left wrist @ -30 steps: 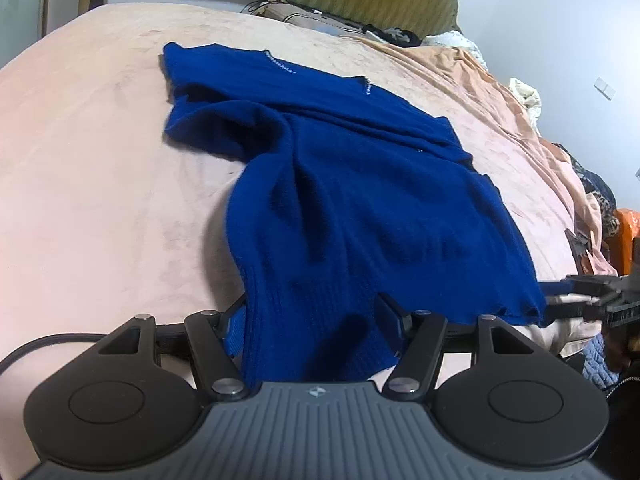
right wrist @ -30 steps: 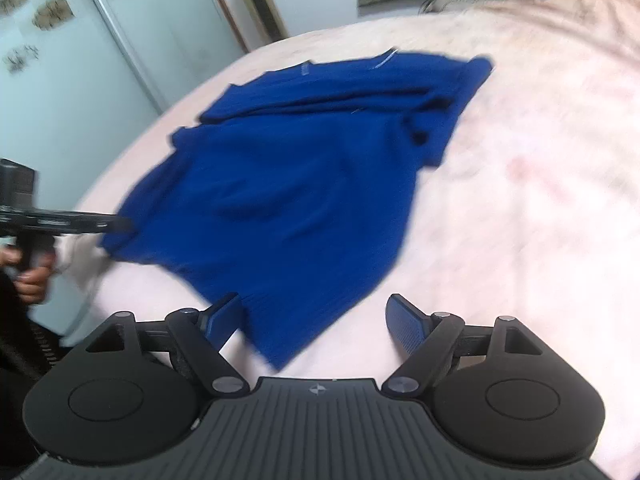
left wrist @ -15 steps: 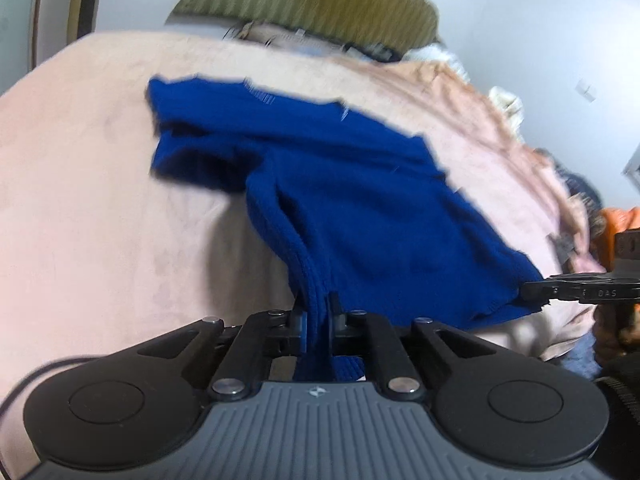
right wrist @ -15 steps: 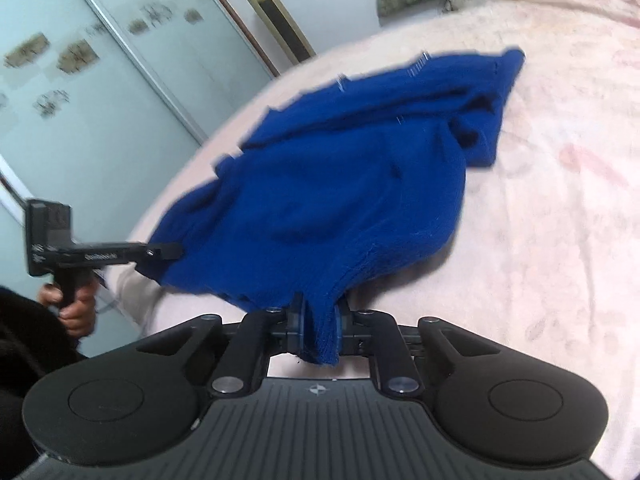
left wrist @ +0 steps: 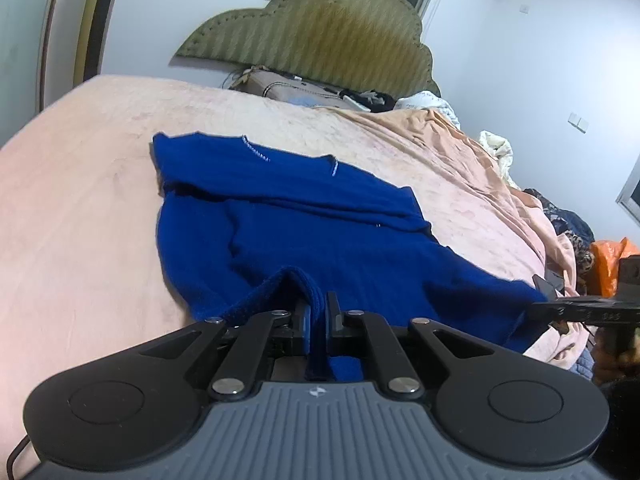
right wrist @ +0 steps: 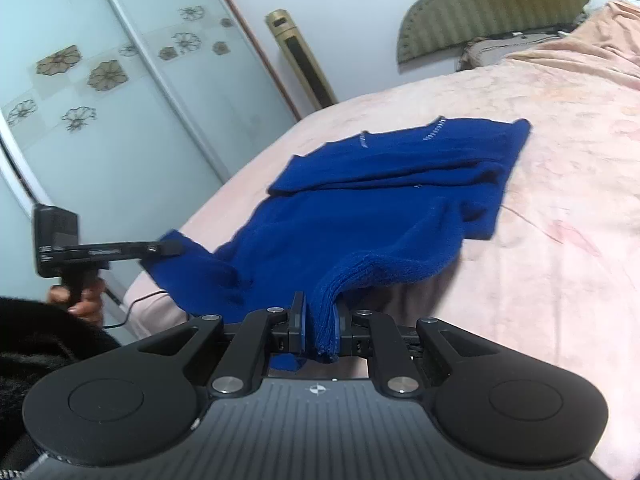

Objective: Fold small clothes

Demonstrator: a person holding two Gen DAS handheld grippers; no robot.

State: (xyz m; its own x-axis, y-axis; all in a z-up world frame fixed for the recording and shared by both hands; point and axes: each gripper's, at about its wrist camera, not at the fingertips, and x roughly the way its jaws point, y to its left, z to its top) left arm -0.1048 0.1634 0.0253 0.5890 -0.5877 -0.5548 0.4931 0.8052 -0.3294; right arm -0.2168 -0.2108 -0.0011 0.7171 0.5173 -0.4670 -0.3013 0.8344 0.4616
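Soft, even indoor light fills both views, cool and a little dim, with no hard glare. The blue sweater (left wrist: 320,240) reads as a dark saturated mass; its lifted edge throws a soft shadow on the pink bed (right wrist: 540,280) just beneath it. Fisheye distortion bows the bed's edge and the walls near the picture borders. The right wrist view is slightly smeared along the sweater's left edge.

We see a bed (left wrist: 80,216) in a pink cover; on it our blue sweater (left wrist: 304,216), clutter at one o'clock.
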